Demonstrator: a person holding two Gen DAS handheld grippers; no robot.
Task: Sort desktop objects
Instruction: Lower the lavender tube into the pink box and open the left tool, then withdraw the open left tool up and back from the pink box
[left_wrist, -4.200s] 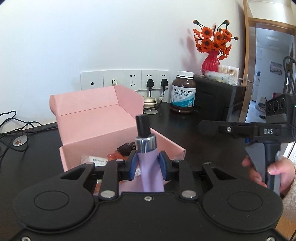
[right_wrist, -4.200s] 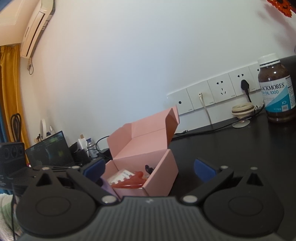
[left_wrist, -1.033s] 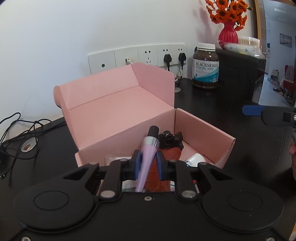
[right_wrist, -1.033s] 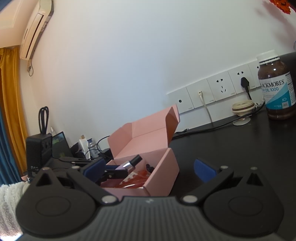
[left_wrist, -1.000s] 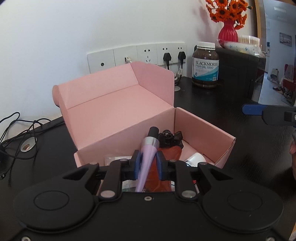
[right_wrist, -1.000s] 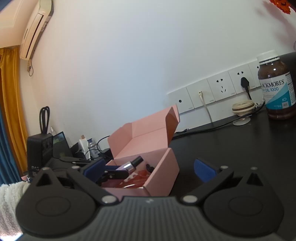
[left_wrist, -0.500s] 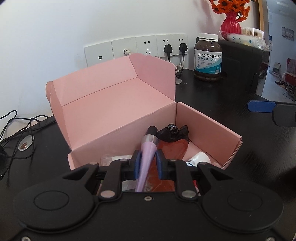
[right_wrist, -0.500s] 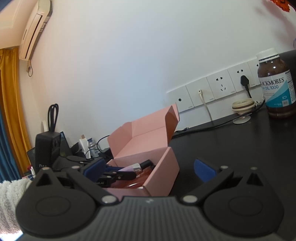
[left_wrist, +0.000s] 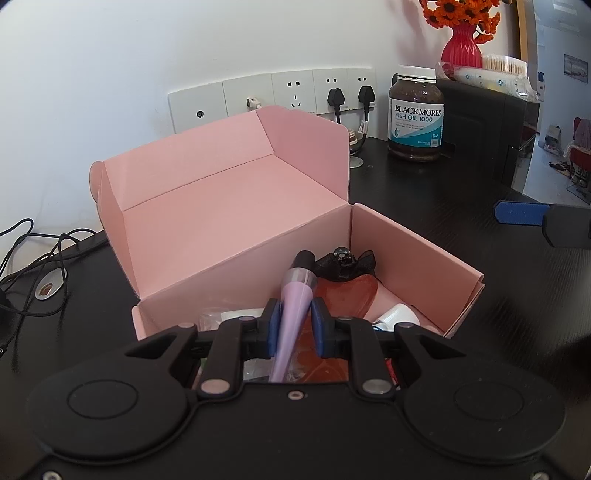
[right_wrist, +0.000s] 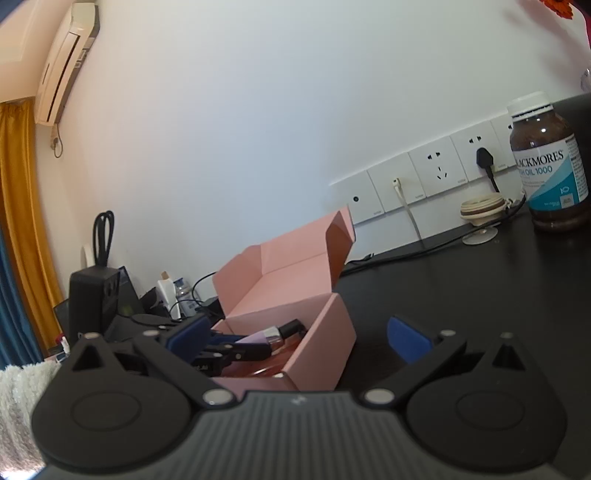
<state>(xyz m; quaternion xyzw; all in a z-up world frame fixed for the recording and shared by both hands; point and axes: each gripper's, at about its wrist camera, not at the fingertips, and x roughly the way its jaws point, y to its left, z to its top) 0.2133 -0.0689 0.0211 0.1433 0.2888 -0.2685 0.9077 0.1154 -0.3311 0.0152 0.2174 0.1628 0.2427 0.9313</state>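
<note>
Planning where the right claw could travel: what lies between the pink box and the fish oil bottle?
Mostly bare black desk; at the back a cable crosses between the box and bottle, shown in the right wrist view.

This looks like a lived-in home room with a work corner. A black bench (left_wrist: 424, 192) stands against a white wall with a row of wall sockets (left_wrist: 273, 98), two plugs in them. On it stand a Blackmores fish oil bottle (left_wrist: 416, 114) and a red vase of orange flowers (left_wrist: 461, 40). An air conditioner (right_wrist: 66, 62) hangs high beside a mustard curtain (right_wrist: 18, 206), loose cables (left_wrist: 33, 251) trail over the bench, and an open doorway (left_wrist: 561, 110) gives onto another room.
</note>
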